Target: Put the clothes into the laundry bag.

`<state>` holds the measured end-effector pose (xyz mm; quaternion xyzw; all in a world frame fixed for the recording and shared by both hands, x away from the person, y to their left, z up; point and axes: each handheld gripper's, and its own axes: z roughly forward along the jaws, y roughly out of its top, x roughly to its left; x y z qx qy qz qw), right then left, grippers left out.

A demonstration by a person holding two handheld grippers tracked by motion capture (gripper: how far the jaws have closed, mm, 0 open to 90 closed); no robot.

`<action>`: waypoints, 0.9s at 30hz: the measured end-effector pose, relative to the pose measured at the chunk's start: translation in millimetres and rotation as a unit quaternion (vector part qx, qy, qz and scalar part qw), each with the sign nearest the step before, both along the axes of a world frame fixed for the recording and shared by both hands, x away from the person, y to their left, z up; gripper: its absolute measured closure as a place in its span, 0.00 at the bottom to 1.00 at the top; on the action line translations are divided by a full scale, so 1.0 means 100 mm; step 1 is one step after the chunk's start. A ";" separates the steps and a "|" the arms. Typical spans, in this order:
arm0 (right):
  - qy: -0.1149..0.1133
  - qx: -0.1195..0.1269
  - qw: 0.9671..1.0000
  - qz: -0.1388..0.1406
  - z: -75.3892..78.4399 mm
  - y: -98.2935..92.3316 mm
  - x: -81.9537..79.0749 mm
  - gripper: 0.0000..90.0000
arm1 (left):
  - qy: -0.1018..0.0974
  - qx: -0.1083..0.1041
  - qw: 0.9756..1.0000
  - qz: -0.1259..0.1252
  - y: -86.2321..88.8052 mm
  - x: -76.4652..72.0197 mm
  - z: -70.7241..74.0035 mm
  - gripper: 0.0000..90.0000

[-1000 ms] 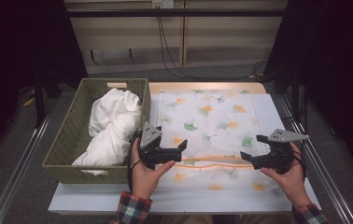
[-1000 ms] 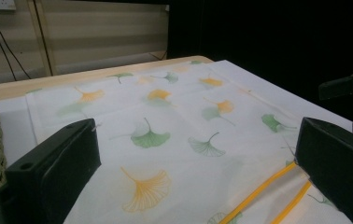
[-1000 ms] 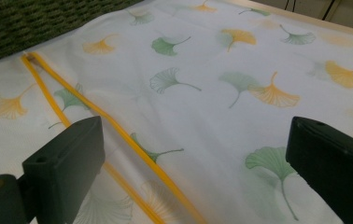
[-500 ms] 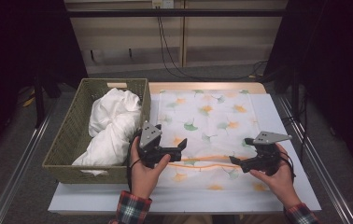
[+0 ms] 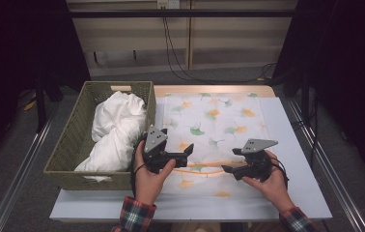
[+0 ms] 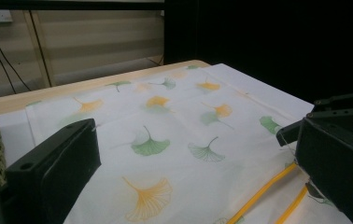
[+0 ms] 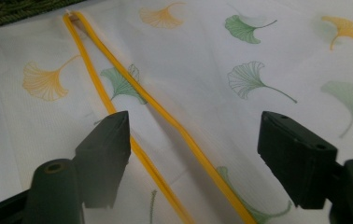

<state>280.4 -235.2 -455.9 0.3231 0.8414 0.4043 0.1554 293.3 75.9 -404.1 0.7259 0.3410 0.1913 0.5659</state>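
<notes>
**Both tongs held open above a leaf-printed cloth**

A white cloth [image 5: 214,130] printed with green and orange ginkgo leaves lies spread flat over the middle of the surface [image 5: 296,145], reaching from its far edge toward the near edge. Two yellow stripes [image 7: 132,107] run side by side across the cloth's near part, roughly parallel to the near edge.

The left tongs [image 5: 183,153] are held in the person's left hand [image 5: 147,176] above the near-left part of the cloth, close to the basket. In the left gripper view their two black jaws stand wide apart with only cloth between them, grasping nothing.

The right tongs [image 5: 229,169] are held in the right hand [image 5: 267,181] over the near-right part of the cloth, pointing toward the left tongs. In the right gripper view the jaws are released and spread wide, with the yellow stripes passing under the gap between them; whether the jaws touch the cloth cannot be told.

A green woven basket [image 5: 74,140] stands along the left edge of the surface, just beside the cloth. A bundle of white fabric [image 5: 115,130] lies heaped inside it.

Plaid sleeves [image 5: 134,217] show at the near edge.
</notes>
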 end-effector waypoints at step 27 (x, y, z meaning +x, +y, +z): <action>0.022 -0.039 0.999 -0.018 -0.28 0.13 0.14 0.61 | -0.004 0.008 1.000 -0.002 -0.06 0.02 0.02 0.00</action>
